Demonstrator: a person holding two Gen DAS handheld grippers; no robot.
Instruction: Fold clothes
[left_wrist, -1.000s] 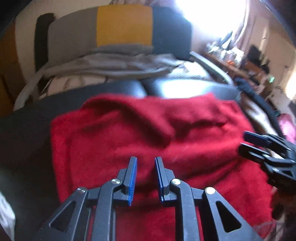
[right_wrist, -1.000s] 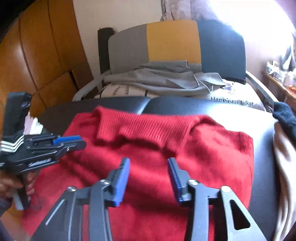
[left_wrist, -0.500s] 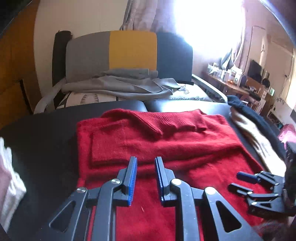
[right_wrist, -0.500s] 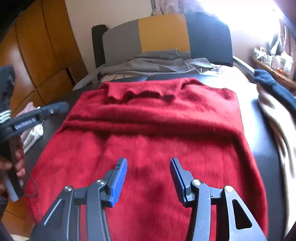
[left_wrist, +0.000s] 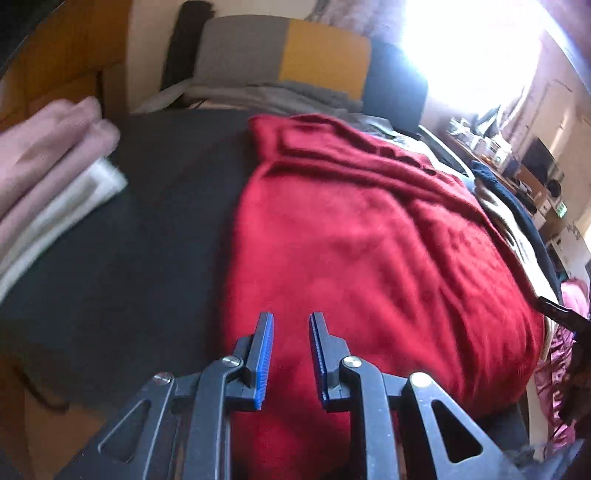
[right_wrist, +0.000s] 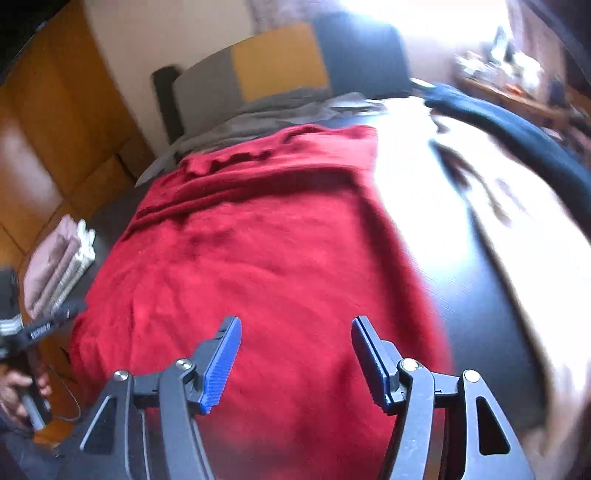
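fuzzy red knit sweater (left_wrist: 369, 258); smooth matt black table (left_wrist: 129, 258); glossy wood panels (right_wrist: 44, 147)

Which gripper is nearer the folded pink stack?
Left. The left gripper hangs over the red sweater's left edge, toward the folded pink stack; the right gripper is over its right half.

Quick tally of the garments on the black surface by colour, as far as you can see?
Red: 1, the sweater
Pink: 1, folded at the left
White: 1, folded under the pink one
Cream: 1, at the right
Navy: 1, far right
Total: 5
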